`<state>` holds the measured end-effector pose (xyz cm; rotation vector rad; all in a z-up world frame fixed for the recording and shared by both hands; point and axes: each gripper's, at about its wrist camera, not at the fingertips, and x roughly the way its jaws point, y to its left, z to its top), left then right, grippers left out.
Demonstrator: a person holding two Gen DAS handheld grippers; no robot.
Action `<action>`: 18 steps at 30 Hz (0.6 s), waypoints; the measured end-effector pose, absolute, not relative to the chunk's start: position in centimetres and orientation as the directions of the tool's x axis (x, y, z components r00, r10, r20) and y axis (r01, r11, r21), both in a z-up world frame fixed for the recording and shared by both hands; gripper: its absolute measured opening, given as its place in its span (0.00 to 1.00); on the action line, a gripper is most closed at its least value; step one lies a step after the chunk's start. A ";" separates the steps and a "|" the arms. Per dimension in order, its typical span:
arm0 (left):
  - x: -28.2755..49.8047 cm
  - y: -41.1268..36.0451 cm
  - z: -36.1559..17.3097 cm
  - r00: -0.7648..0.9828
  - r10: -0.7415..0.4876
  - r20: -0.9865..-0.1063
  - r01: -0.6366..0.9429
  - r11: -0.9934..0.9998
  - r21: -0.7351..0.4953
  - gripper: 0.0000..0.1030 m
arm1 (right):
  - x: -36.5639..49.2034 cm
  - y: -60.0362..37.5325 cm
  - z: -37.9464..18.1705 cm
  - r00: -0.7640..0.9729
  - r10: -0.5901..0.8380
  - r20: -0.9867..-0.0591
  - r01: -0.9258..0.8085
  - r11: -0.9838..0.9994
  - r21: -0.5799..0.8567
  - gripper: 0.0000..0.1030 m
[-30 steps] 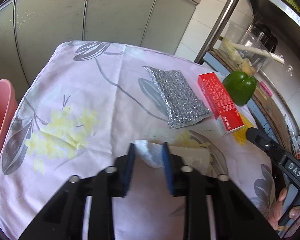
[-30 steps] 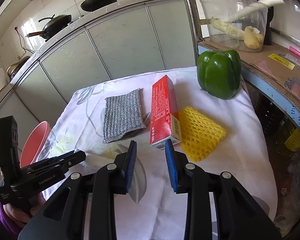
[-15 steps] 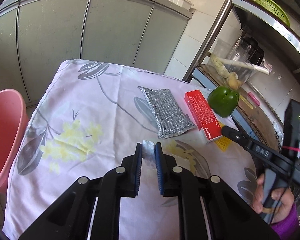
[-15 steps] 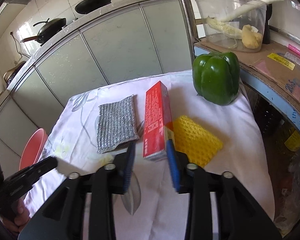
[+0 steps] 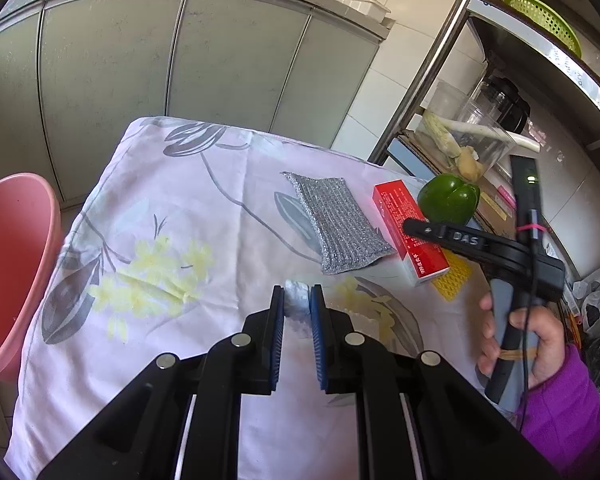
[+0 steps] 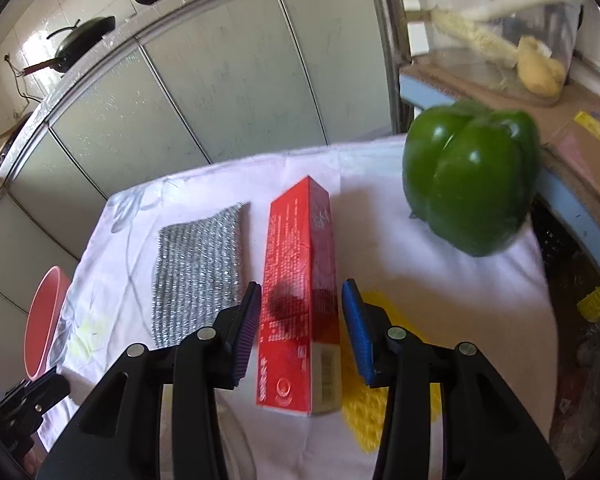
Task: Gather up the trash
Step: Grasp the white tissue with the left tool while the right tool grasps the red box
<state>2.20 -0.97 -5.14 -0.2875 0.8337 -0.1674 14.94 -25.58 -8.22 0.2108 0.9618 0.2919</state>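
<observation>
My left gripper point(image 5: 297, 304) is shut on a crumpled white tissue point(image 5: 296, 300) and holds it above the flowered tablecloth point(image 5: 160, 216). My right gripper point(image 6: 300, 308) is open, its two fingers on either side of a red carton point(image 6: 300, 304) that lies on the cloth; the pads do not touch it. The right gripper also shows in the left wrist view point(image 5: 416, 227), over the red carton point(image 5: 410, 228). A pink basin point(image 5: 12, 272) stands off the table's left edge; it also shows in the right wrist view point(image 6: 44, 320).
A silver scouring pad point(image 5: 336, 224) lies left of the carton, a yellow mesh pad point(image 6: 364, 396) to its right. A green pepper point(image 6: 472, 176) sits at the far right by a metal shelf rack point(image 5: 440, 64) holding a clear tub point(image 5: 472, 136). Grey cabinets stand behind.
My left gripper closed on the tissue and lifted it off the cloth. My right gripper moved forward until its open fingers straddle the red carton.
</observation>
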 end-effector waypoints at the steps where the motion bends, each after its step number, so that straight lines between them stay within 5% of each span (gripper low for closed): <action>1: 2.2 -0.9 -5.2 0.662 -0.258 -0.704 0.032 0.948 -0.318 0.12 | 15.0 -25.6 -8.4 0.533 0.346 -0.772 -0.148 0.937 0.317 0.42; 7: 2.3 -0.3 -5.3 0.662 -0.257 -0.704 0.015 0.944 -0.330 0.12 | 14.0 -25.5 -8.5 0.545 0.350 -0.762 -0.140 0.934 0.329 0.41; 12: 2.0 0.0 -4.9 0.675 -0.252 -0.694 0.006 0.942 -0.336 0.12 | 12.5 -26.1 -7.2 0.588 0.366 -0.722 -0.129 0.923 0.364 0.24; 18: 1.4 0.3 -4.2 0.696 -0.246 -0.675 0.001 0.940 -0.341 0.12 | 10.3 -25.2 -5.5 0.626 0.354 -0.695 -0.167 0.931 0.323 0.22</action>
